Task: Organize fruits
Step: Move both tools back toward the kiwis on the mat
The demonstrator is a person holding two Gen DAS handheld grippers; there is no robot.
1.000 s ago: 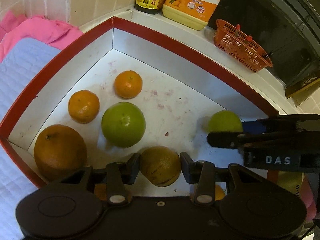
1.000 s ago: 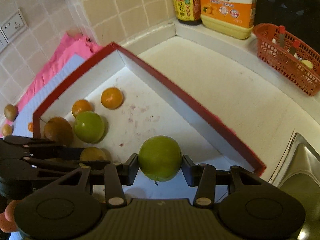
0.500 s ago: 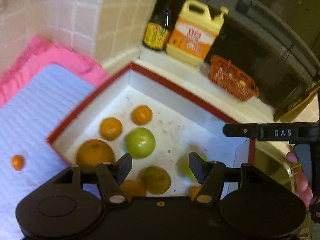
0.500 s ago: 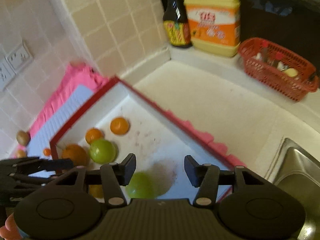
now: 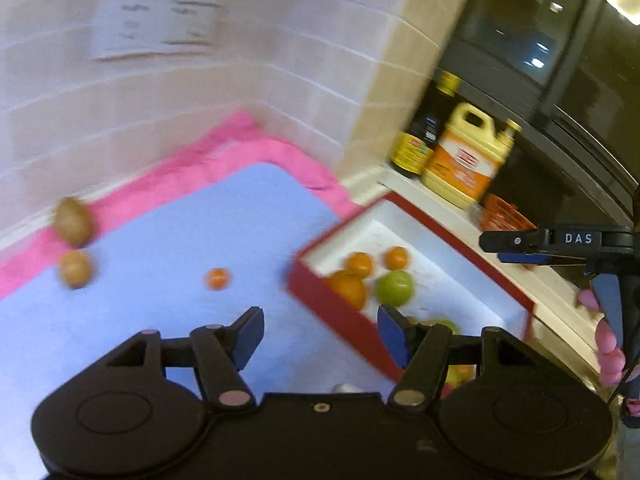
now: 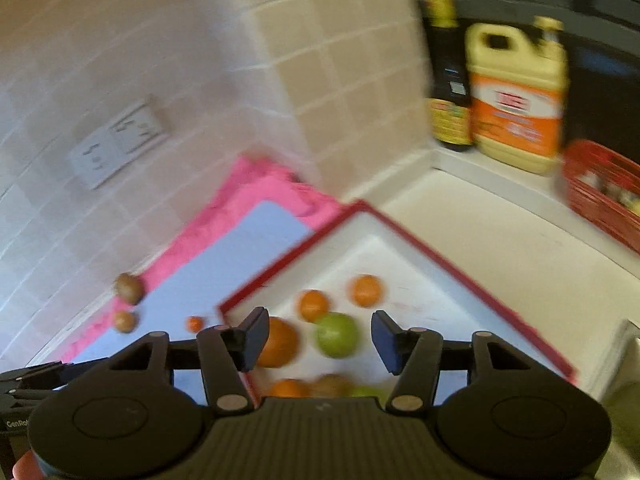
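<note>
A tiled kitchen corner with a pale counter [image 6: 500,240] fills both views, and both are blurred. The fruits lie in two groups. Most sit in a shallow white box with a red rim [image 5: 452,232] [image 6: 460,264]: in the right wrist view a big orange [image 6: 280,342], a green fruit [image 6: 337,334] and two small oranges [image 6: 313,305] [image 6: 366,290] lie near the middle of the frame, with more orange, brown and green fruit half hidden behind the gripper body at the bottom. The right gripper [image 6: 316,338] hangs above the box, its jaws wide apart and holding nothing; the big orange and the green fruit show in the gap between them, lower down in the box.

The left gripper [image 5: 320,334] also has its jaws apart and empty. It hovers over the near corner of the box and the pale blue mat [image 5: 180,240], which lies on a pink cloth [image 5: 224,148]. Three loose fruits rest on the mat, well apart from the jaws: a small orange [image 5: 217,278] at centre left, and two brown fruits [image 5: 73,222] [image 5: 75,268] at the far left edge, one at the border of the pink cloth.

At upper right stand a dark bottle [image 6: 448,80], a yellow jug with an orange label [image 6: 518,100] and a red basket [image 6: 604,192]. A wall socket [image 6: 116,142] shows at left.
</note>
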